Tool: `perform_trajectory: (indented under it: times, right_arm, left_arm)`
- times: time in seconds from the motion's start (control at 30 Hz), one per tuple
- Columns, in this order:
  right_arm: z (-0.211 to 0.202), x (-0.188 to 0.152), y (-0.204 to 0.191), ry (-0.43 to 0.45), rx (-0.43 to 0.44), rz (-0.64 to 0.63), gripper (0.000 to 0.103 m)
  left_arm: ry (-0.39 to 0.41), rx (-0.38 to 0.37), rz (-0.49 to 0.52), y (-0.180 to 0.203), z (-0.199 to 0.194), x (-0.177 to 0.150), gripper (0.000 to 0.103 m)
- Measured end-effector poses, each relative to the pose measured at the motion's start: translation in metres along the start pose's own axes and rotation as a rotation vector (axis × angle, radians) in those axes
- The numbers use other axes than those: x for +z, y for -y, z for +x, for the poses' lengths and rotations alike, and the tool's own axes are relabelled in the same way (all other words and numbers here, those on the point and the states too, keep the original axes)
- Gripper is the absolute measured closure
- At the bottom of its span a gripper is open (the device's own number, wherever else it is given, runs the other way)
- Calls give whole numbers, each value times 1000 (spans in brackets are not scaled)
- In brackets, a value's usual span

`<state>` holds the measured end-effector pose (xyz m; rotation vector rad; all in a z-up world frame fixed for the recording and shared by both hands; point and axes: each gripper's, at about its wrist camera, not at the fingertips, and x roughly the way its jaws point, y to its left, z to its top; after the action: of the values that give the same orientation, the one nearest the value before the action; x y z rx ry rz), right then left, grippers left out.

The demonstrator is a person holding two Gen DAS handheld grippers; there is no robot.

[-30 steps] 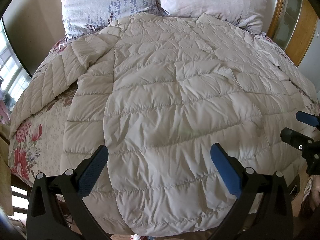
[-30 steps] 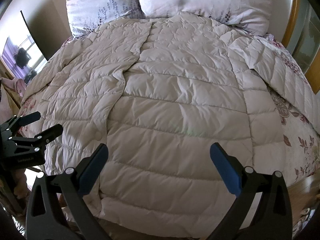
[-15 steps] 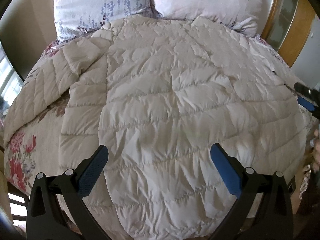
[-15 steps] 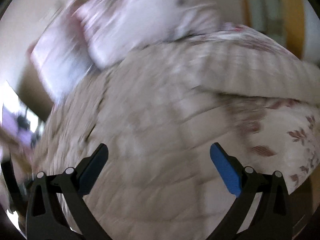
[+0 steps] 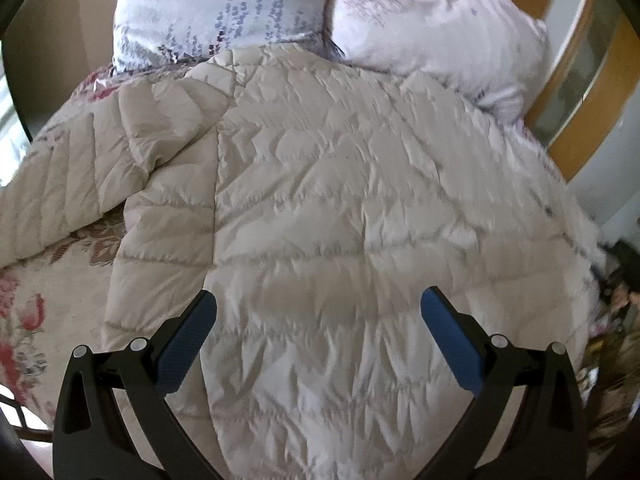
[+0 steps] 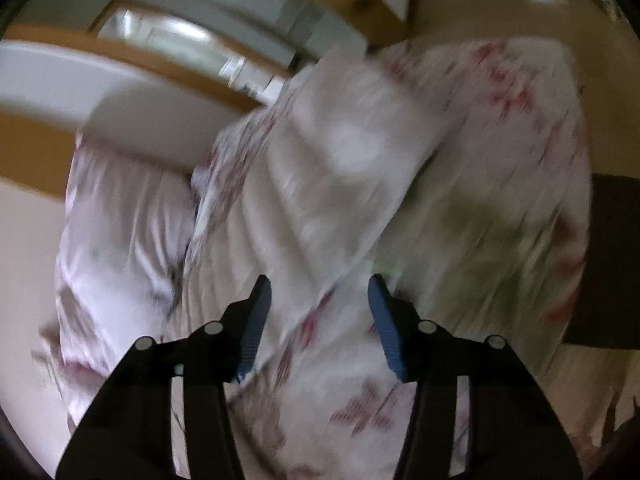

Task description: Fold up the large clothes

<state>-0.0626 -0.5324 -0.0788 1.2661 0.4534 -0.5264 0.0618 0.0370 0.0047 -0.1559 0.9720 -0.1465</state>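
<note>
Swung sideways over the floral bedspread (image 6: 500, 208), right gripper (image 6: 318, 312) narrowed but empty; left gripper (image 5: 318, 328) wide apart above puffer coat (image 5: 340, 220).

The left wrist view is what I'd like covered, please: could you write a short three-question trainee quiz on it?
1. True or false: the left gripper has its fingers spread apart with nothing between them.
2. What lies at the far end of the quilted coat? A. two pillows B. a laundry basket C. a chair
3. Fill in: the coat's sleeve stretches out across the floral ____.

Key
1. True.
2. A: a lavender-print pillow and a pink pillow.
3. Bedspread.
</note>
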Motion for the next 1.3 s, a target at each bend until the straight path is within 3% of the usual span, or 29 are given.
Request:
perform_trajectory:
  times: [0.2,0.37,0.5,0.63,0.8,1.03,1.17,1.3]
  right_arm:
    - [6,32,13,67,-28,47,70]
    - [4,44,17,139,-111,-4,86]
    - [10,42,0,186,-207,-114,96]
    - [3,27,-34,256,-285,-277,98]
    - [-8,3,-93,284,-233,-478,98]
    - [-5,-78,-183,136,14,-736,98]
    - [15,-156,-231,-51,151,-903,98]
    - [41,-239,-256,-245,226,-1045,99]
  left_arm:
    - [53,-7,-49,-10,6,11,1]
    - [106,4,-37,-11,8,19,1]
    - [102,-34,-46,-15,14,23,1]
    - [115,-156,-68,-20,12,23,1]
    - [124,-182,-96,-25,10,26,1]
    - [156,-255,-171,-32,5,29,1]
    - [182,-309,-185,-30,-1,40,1]
    - [151,-447,-229,-28,5,55,1]
